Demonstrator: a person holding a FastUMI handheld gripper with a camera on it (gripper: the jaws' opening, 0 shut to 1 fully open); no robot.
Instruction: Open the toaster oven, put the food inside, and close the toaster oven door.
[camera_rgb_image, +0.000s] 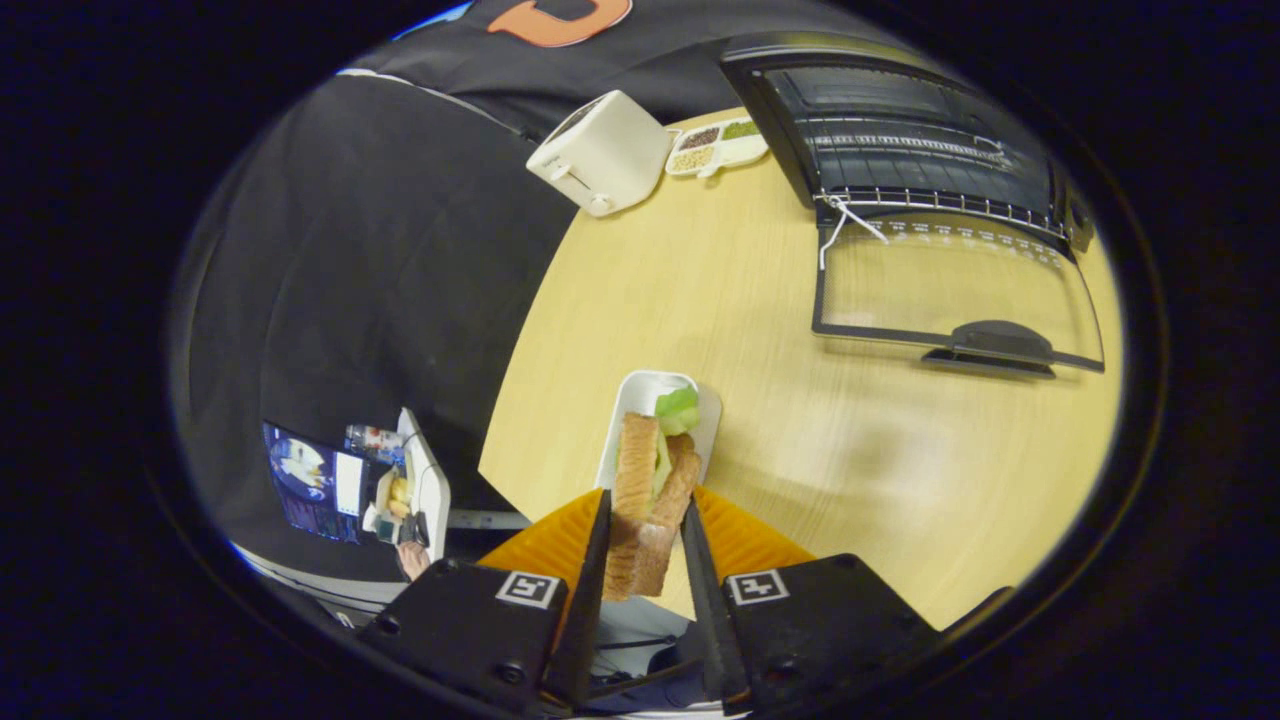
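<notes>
2 fingers of the gripper (645, 560) clench the sandwich (650, 500) at lower centre, its far end over the white plate (640, 395). At upper right the toaster oven (900, 130) stands open, its glass door (960, 290) flat on the wooden table (700, 290). To do this step well, keep the squeeze steady, carry the sandwich level, clear the door handle (990, 345) and land it on the rack (940, 200). Whether it has left the plate is hard to tell; the oven's depth is dark.

Black gripper (645, 560) housings (screwed) carry square coded markers.
</notes>
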